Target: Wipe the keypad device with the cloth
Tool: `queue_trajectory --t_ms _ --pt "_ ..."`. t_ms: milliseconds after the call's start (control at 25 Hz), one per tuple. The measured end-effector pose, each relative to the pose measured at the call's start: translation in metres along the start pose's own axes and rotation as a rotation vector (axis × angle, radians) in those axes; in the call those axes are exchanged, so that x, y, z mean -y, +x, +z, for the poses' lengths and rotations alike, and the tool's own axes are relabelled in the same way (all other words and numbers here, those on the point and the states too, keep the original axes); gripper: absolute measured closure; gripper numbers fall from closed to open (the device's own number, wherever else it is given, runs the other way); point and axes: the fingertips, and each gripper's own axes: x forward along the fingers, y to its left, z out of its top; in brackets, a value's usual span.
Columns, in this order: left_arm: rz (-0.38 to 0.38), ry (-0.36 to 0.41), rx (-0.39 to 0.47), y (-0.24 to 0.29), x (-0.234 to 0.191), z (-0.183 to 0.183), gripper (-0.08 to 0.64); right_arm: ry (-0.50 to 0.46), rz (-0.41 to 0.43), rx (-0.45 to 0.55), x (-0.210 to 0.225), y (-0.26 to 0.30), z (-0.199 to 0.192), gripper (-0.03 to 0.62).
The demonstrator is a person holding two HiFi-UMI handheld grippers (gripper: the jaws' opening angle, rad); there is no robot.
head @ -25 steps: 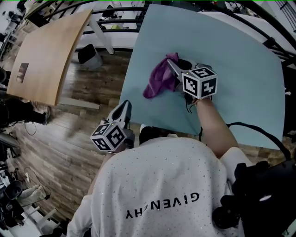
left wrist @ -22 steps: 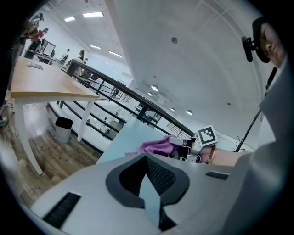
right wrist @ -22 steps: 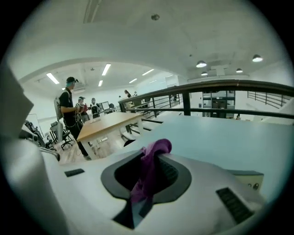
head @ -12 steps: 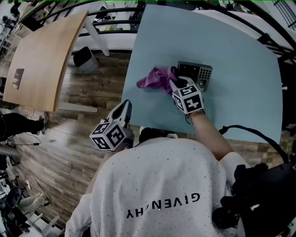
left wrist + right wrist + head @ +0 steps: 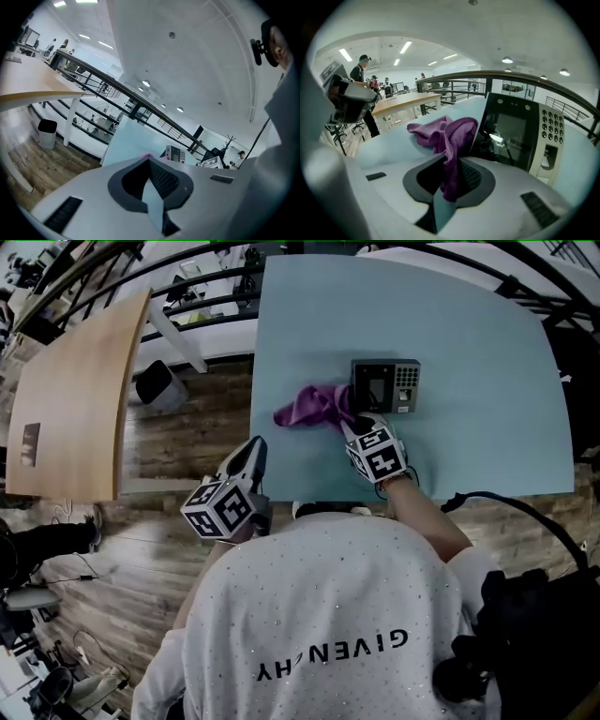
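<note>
Cloth (image 5: 443, 133) sits pinched between right gripper (image 5: 449, 183) fingers (image 5: 474, 180), beside keypad device (image 5: 520, 136).

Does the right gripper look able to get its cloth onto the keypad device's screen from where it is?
Probably yes. The right gripper, shut on the purple cloth, sits right by the keypad device's near-left corner, and nothing stands between them on the table.

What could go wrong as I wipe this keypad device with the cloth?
The left gripper is far from the keypad device, which, unheld, may slide when pushed. The right gripper pinches only a fold of the cloth, so the hard jaws could scrape the screen.
</note>
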Motion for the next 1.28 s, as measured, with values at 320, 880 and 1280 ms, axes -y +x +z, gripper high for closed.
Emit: queue_trajectory --t_ms 320,880,1280 --pt "-0.030 -0.077 0.068 -0.016 -0.018 0.030 0.560 0.063 0.041 0.209 0.015 -0.048 0.118 0.538" --pt "-0.057 -0.077 0.106 -0.007 0.005 0.029 0.560 -0.052 -0.142 0.339 0.102 -0.099 0.214 0.537" --pt "-0.002 -0.124 0.127 -0.006 0.032 0.011 0.560 0.048 -0.028 0.126 0.102 -0.051 0.110 0.537"
